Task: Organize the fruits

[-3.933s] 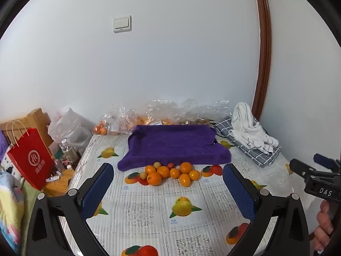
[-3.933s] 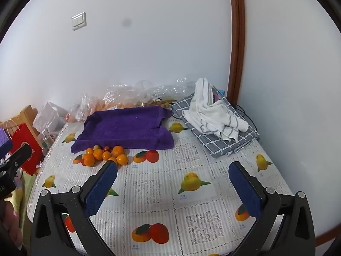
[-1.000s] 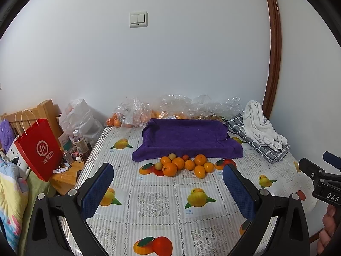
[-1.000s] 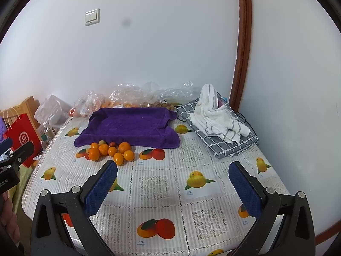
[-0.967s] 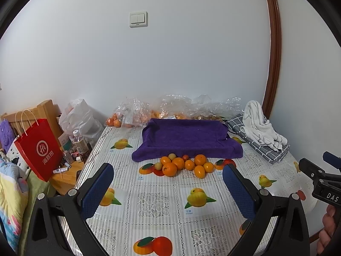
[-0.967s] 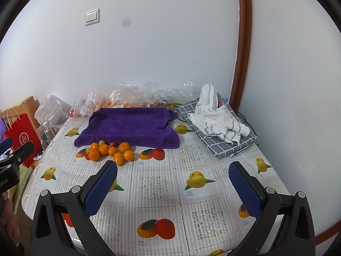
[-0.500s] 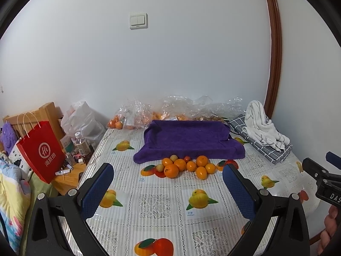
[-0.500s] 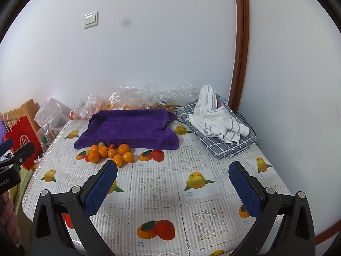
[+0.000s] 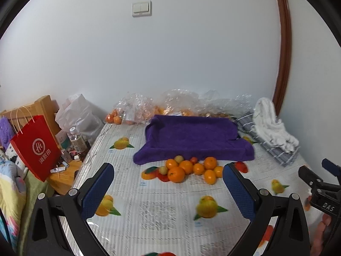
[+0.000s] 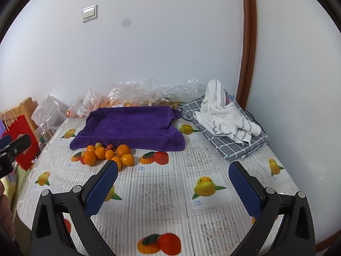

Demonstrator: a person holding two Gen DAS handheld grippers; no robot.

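Note:
A pile of several oranges and smaller fruits (image 9: 187, 169) (image 10: 107, 154) lies on the fruit-print tablecloth (image 9: 157, 211) (image 10: 162, 194), just in front of a purple towel (image 9: 191, 136) (image 10: 130, 128) laid over a tray shape. My left gripper (image 9: 167, 171) stands open above the table's near part, well short of the fruit, with nothing between its blue pads. My right gripper (image 10: 173, 170) is open too, to the right of the pile and apart from it. Each gripper shows at the edge of the other's view.
Clear plastic bags with more oranges (image 9: 132, 113) (image 10: 127, 97) sit along the back wall. A white towel on a folded grey checked cloth (image 9: 275, 128) (image 10: 226, 119) lies at the right. A red paper bag (image 9: 36, 147), bottles and a wooden stand are left of the table.
Both views have drifted slightly: the fruit pile and purple towel sit a little further right and lower in the left wrist view. Both grippers stay open and empty.

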